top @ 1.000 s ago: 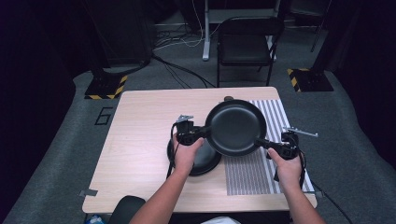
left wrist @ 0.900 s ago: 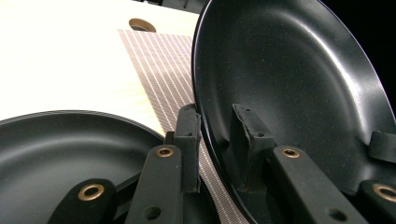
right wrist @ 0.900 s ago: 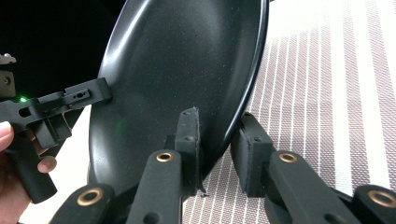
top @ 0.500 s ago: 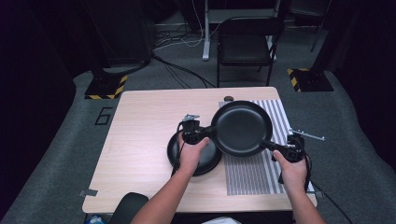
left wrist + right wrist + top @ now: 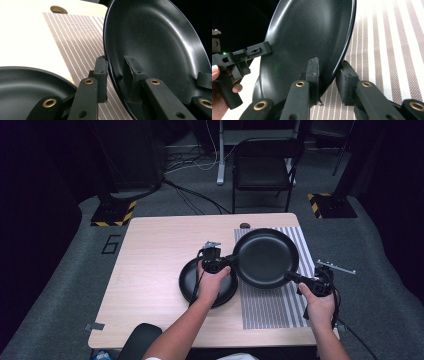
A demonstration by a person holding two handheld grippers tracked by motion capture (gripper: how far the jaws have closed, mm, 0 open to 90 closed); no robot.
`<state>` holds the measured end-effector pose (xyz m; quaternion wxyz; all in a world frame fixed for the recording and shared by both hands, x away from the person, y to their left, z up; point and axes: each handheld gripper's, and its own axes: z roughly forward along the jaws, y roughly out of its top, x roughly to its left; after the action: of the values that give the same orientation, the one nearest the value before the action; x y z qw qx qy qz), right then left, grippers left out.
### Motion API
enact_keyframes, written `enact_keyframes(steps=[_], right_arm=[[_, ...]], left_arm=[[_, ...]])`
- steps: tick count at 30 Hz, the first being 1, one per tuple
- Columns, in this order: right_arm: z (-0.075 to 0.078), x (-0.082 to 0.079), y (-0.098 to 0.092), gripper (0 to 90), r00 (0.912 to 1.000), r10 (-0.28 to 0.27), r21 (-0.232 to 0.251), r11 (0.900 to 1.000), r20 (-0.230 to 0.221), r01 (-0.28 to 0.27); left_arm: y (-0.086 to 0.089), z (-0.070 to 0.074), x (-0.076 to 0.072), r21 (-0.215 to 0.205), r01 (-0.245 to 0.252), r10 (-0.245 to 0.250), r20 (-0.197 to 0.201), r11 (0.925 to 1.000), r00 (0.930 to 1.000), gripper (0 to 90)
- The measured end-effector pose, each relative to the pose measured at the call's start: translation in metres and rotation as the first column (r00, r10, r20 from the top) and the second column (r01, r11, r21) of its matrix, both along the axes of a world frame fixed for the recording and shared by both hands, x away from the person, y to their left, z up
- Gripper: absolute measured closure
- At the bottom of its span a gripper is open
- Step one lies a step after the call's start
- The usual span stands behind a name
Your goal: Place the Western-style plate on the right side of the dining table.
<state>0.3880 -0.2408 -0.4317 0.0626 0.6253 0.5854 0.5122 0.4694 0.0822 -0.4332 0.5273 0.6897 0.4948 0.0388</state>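
Forearms enter from the near edge of the table (image 5: pixel 150 285), one hand on each tool. Right gripper (image 5: pixel 300 279) sits at the near right, over the striped mat (image 5: pixel 270 307); its jaws pinch the near-right rim of the large black pan (image 5: pixel 263 257), one pad inside the bowl and one outside, as the right gripper view confirms (image 5: pixel 328 80). Left gripper (image 5: pixel 227 261) clamps the opposite, left rim of the same pan (image 5: pixel 155 50), jaws pressed onto the wall from both sides. Pan is carried between the two tools, above the mat at the right half of the table, tilted slightly. Second, smaller black pan (image 5: pixel 192 282) lies flat on the wood under the left hand (image 5: pixel 212 282), just left of the mat. Farther off, beyond the table's far edge, a folding chair (image 5: pixel 262 170) stands on the grey floor.
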Motion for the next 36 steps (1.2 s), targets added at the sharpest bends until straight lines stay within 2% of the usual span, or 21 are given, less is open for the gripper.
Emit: enact_keyframes(steps=[18, 36], right_arm=[[-0.001, -0.003, -0.01, 73.3, 0.9996, -0.027, -0.005, 1.0, -0.006, 0.027], [-0.009, -0.005, -0.017, 73.3, 0.9986, -0.045, -0.009, 0.999, -0.027, 0.045]], left_arm=[[-0.013, -0.004, 0.004, -0.007, 0.016, -0.016, -0.011, 0.9998, 0.9998, 73.4], [-0.021, -0.015, 0.008, -0.006, 0.032, -0.032, -0.038, 0.9995, 0.9988, 73.6]])
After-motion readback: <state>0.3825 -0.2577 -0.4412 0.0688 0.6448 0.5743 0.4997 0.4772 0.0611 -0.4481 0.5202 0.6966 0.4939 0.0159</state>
